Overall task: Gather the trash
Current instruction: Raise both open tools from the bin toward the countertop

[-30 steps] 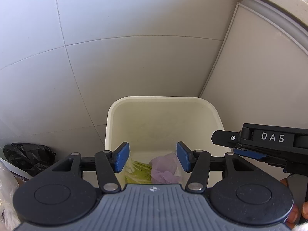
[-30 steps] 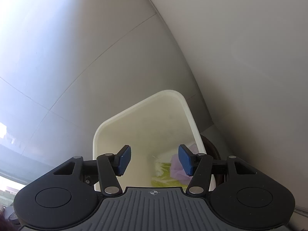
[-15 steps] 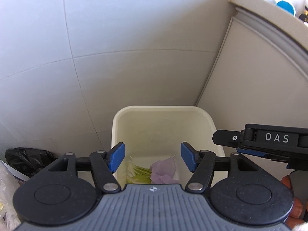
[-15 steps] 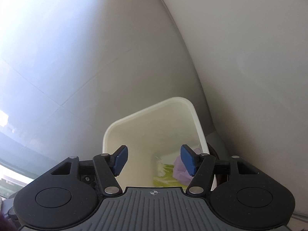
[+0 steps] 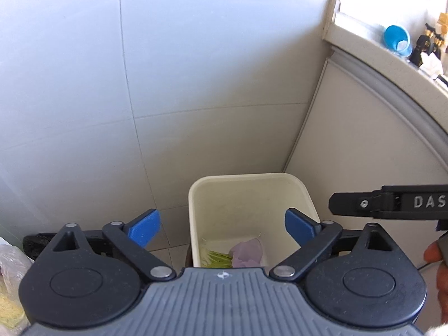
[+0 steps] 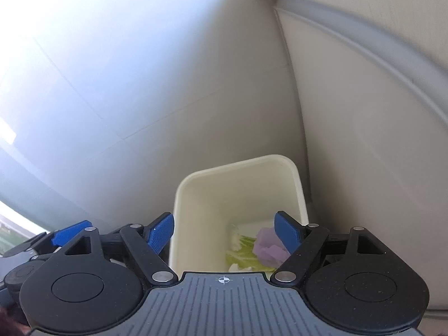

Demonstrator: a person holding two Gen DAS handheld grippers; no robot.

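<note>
A cream trash bin (image 5: pixel 246 180) (image 6: pixel 235 165) stands on the floor in a corner, below both grippers. Inside it lie pale purple scraps (image 5: pixel 247 253) (image 6: pixel 267 247) and green-white vegetable trimmings (image 5: pixel 214 257) (image 6: pixel 240 247). My left gripper (image 5: pixel 222 228) hangs above the bin, its jaws opening wide with nothing between the blue pads (image 5: pixel 144 228). My right gripper (image 6: pixel 224 231) is also above the bin, jaws opening and empty. The right gripper's black body (image 5: pixel 392 201) shows at the right of the left wrist view, held by a hand (image 5: pixel 436 268).
A tiled wall (image 5: pixel 140 70) stands behind the bin and a cream cabinet side (image 5: pixel 364 154) to its right. A countertop (image 5: pixel 364 37) above carries a blue cup (image 5: pixel 397 40). A black bag (image 5: pixel 35 242) and a clear plastic bag (image 5: pixel 11 280) lie at the lower left.
Both grippers have risen away from the bin, which now looks smaller and lower. Both pairs of jaws have spread wider. The trash stays in the bin.
</note>
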